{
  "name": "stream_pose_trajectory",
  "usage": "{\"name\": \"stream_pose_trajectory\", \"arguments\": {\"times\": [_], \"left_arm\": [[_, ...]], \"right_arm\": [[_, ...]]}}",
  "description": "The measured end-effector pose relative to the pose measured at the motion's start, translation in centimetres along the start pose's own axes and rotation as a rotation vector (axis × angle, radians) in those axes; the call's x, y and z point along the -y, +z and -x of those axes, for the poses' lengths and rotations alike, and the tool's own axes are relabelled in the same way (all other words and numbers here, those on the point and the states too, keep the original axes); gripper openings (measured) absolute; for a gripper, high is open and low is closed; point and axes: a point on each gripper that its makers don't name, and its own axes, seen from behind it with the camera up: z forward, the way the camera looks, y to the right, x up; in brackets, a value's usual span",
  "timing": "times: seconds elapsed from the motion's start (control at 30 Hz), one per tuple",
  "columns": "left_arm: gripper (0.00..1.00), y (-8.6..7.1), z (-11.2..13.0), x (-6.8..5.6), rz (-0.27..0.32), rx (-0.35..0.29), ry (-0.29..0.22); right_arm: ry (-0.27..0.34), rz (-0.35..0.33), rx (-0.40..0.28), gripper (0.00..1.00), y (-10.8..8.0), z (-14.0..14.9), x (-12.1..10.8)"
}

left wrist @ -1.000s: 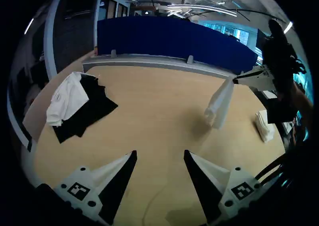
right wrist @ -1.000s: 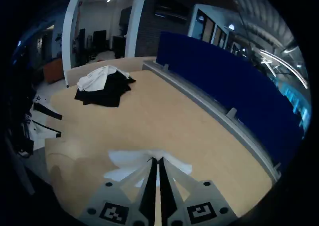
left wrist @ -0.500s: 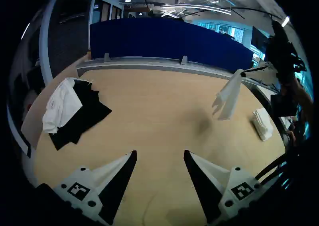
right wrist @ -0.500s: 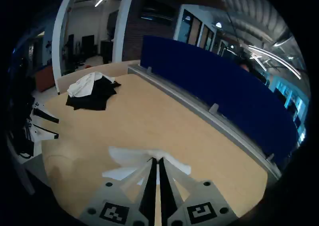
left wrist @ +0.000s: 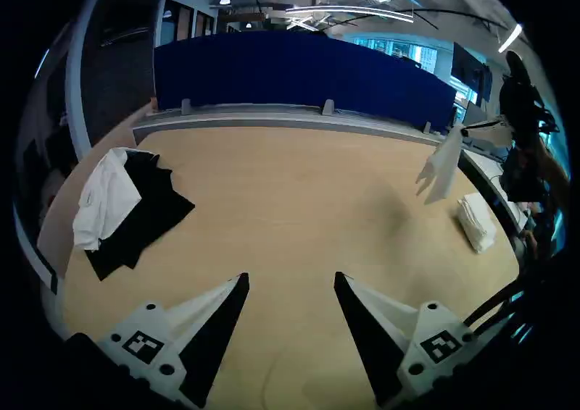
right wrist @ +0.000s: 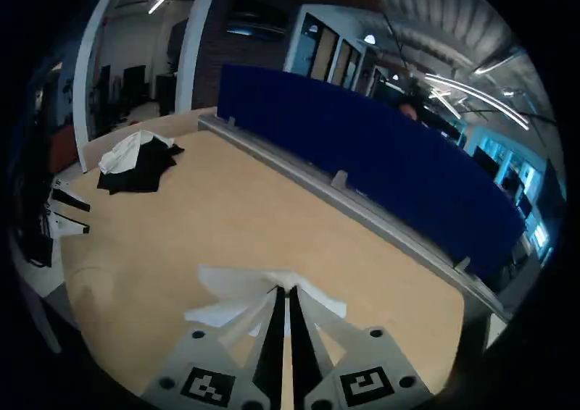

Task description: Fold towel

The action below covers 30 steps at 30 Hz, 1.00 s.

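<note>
A small white towel (left wrist: 441,171) hangs in the air over the right end of the wooden table (left wrist: 304,193), near its edge. My right gripper (left wrist: 482,129) holds its top corner, with a person's arm behind it. In the right gripper view the right gripper (right wrist: 284,291) is shut on the towel (right wrist: 230,287), whose cloth spreads out to both sides of the fingertips. My left gripper (left wrist: 290,283) stands open low over the table's near edge, nothing between its fingers. It also appears at the far left as the left gripper (right wrist: 78,216).
A pile of black and white cloths (left wrist: 119,203) lies at the table's left end, also seen as the pile (right wrist: 138,162). A stack of folded white towels (left wrist: 476,223) sits near the right edge. A blue partition (left wrist: 304,73) runs along the far side.
The right gripper has carried the hanging towel up and to the right, from over the table toward its right edge. The left gripper stays open in place.
</note>
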Motion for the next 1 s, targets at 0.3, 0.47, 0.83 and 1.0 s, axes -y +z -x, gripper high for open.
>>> {"name": "stream_pose_trajectory", "arguments": {"times": [0.3, 0.47, 0.83, 1.0], "left_arm": [[0.87, 0.6, -0.1, -0.6, 0.003, 0.009, 0.013], [0.87, 0.9, -0.2, -0.9, 0.003, 0.014, 0.019], [0.87, 1.1, -0.5, -2.2, 0.012, 0.02, 0.039], [0.87, 1.1, -0.7, -2.7, 0.018, 0.021, 0.049]], "right_arm": [[0.017, 0.072, 0.038, 0.04, -2.8, 3.3, -6.1], [0.031, 0.104, 0.056, 0.04, -4.0, 4.9, -8.8], [0.055, 0.151, 0.099, 0.04, -5.8, 8.4, -12.6], [0.064, 0.161, 0.103, 0.04, -6.2, 9.0, -13.2]]}}
